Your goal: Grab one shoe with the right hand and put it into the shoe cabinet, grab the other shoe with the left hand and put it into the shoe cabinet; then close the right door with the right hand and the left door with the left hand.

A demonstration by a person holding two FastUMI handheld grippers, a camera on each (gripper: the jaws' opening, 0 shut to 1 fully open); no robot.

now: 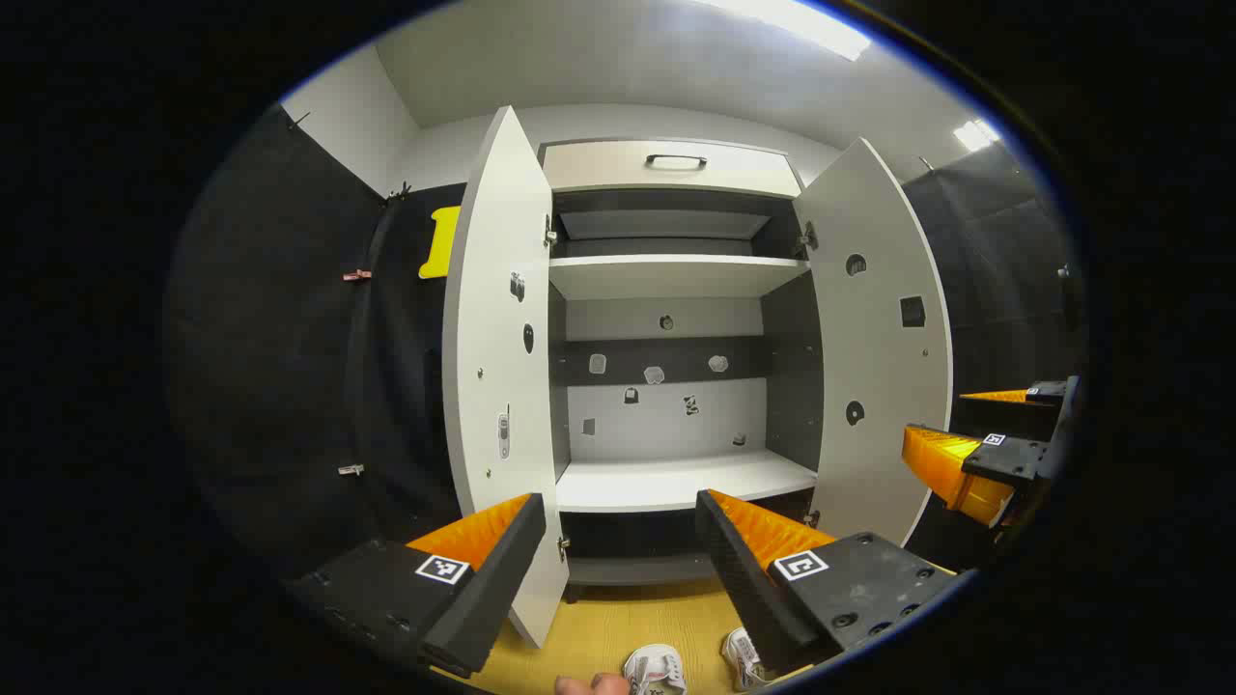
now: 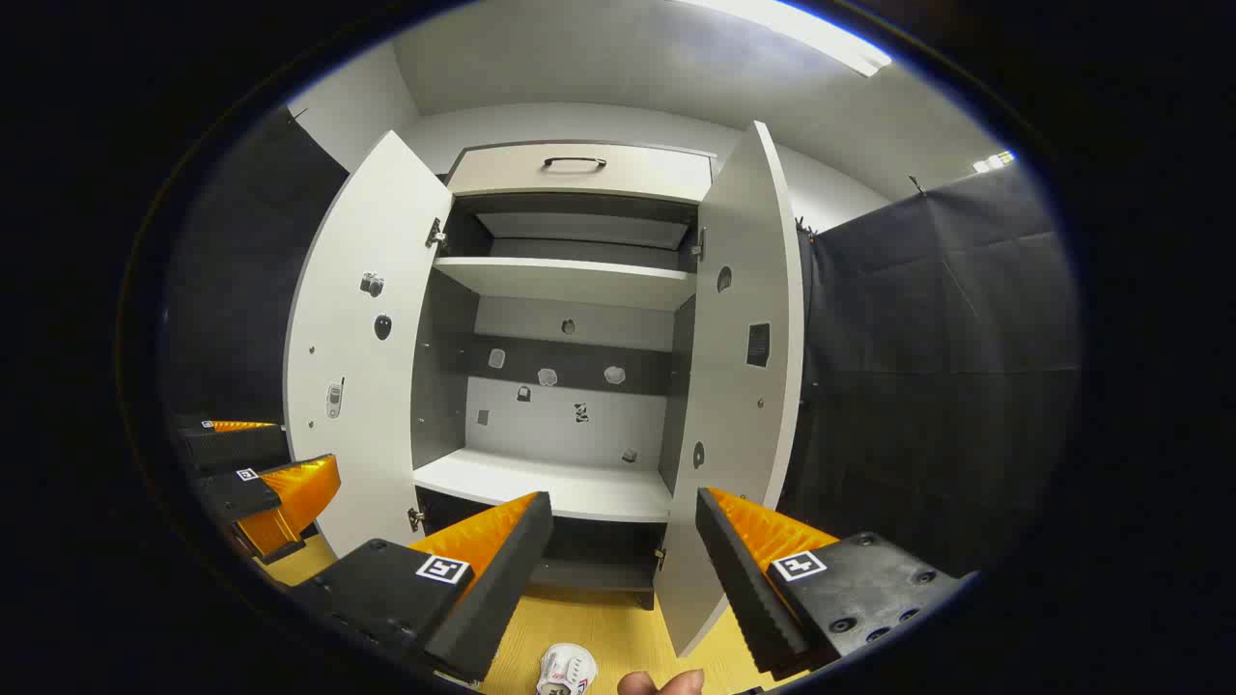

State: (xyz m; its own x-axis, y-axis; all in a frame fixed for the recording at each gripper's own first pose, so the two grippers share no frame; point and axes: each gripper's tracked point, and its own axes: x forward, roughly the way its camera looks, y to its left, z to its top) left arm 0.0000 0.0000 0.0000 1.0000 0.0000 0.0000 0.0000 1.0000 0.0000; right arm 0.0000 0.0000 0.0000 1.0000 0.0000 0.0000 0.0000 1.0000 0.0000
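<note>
Nothing done yet, by the look of it. Shoe cabinet [image 1: 666, 280] stands with both doors swung wide: left door [image 1: 497, 386] and right door [image 1: 874, 338] in the left gripper view, and again in the right gripper view, left door [image 2: 362, 347], right door [image 2: 753, 386]. Shelves inside hold no shoes; lower shelf [image 1: 676, 478] is bare.

Both white shoes sit on the yellow wood floor [image 1: 608, 627] in front of the cabinet, at the bottom edge of the left gripper view: one shoe [image 1: 657, 669], the other shoe [image 1: 742, 656] just beside it, partly behind a finger. Right gripper view catches one shoe [image 2: 567, 669].

Left gripper [image 1: 618, 541] jaws wide apart, holding nothing. Right gripper [image 2: 623, 541] same, wide and empty, held off the floor.

Left to do, I judge: all of it. Both grabs, both placements, both doors shut.
</note>
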